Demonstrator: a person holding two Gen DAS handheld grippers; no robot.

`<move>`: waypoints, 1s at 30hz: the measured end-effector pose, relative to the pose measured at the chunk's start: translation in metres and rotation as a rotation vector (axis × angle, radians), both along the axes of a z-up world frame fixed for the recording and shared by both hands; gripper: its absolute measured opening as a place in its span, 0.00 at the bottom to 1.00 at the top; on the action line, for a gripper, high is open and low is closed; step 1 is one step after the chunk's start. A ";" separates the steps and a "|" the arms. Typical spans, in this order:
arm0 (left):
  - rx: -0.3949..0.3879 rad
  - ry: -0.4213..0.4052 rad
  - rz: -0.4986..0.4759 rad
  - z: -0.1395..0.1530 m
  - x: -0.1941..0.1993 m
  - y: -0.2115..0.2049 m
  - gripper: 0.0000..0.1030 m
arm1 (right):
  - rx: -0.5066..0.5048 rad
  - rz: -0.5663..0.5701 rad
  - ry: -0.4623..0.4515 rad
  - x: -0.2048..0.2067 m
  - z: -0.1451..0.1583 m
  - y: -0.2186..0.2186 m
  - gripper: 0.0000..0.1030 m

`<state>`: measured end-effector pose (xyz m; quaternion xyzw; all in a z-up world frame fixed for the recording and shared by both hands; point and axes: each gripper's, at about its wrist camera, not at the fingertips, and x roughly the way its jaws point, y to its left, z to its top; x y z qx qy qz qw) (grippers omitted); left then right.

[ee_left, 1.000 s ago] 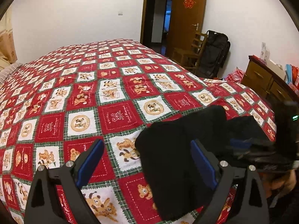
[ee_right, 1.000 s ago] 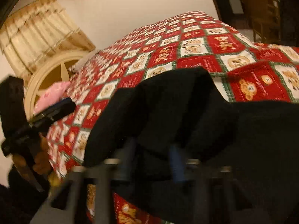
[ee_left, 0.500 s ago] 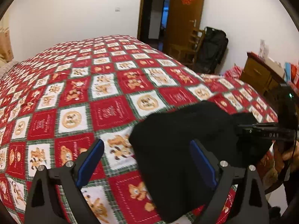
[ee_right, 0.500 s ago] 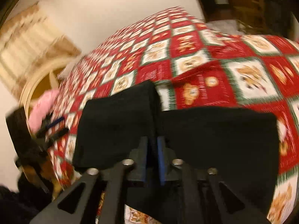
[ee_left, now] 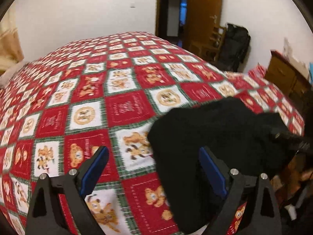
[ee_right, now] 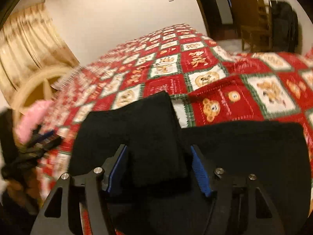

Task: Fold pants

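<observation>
The black pants [ee_left: 215, 137] lie folded in a thick bundle on the red patterned bedspread [ee_left: 121, 109] near the bed's front right corner. My left gripper [ee_left: 154, 168] is open and empty, its right finger over the bundle's near edge. In the right wrist view the pants [ee_right: 140, 137] lie as stacked folded layers. My right gripper [ee_right: 159, 166] is open, with a folded layer lying between its blue pads [ee_right: 199, 170]. The right gripper also shows in the left wrist view [ee_left: 291, 141] at the bundle's right side.
A wooden dresser [ee_left: 287, 78] stands to the right of the bed. A chair and black bag [ee_left: 234, 45] stand by the open door. Curtains and a round headboard [ee_right: 39, 82] are at the bed's far left, with a pink cloth [ee_right: 33, 117] near it.
My right gripper was shut on the folded pants and has opened, letting the fabric go. The bundle has settled flatter on the bed. My left gripper stays open and has shifted slightly.
</observation>
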<state>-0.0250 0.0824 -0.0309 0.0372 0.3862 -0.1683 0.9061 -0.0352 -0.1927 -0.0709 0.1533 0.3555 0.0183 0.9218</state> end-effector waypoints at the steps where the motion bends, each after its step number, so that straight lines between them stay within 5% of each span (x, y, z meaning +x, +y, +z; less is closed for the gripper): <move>1: -0.005 -0.001 0.014 0.002 0.001 0.005 0.92 | 0.000 0.000 0.000 0.000 0.000 0.000 0.63; 3: -0.004 -0.008 0.044 0.004 0.001 0.014 0.92 | -0.018 -0.007 0.007 0.004 -0.001 0.005 0.47; 5: -0.005 -0.012 0.065 0.004 0.003 0.020 0.92 | -0.007 0.018 0.013 0.006 0.000 0.008 0.19; 6: -0.009 -0.011 0.074 0.004 0.003 0.023 0.92 | 0.014 0.041 0.025 0.006 0.007 0.009 0.17; 11: -0.044 -0.004 0.107 0.007 0.004 0.036 0.92 | 0.097 0.078 -0.056 -0.013 0.050 0.007 0.15; 14: -0.054 -0.024 0.121 0.013 0.004 0.042 0.92 | 0.025 0.058 -0.152 -0.056 0.095 0.001 0.15; 17: -0.070 -0.033 0.116 0.017 0.005 0.043 0.92 | 0.028 0.034 -0.168 -0.077 0.103 -0.011 0.15; 25: -0.064 -0.052 0.058 0.021 0.007 0.020 0.92 | -0.038 -0.153 0.014 -0.111 0.033 -0.058 0.15; 30: -0.011 -0.055 0.029 0.022 0.009 -0.006 0.92 | -0.096 -0.147 -0.006 -0.106 0.036 -0.054 0.15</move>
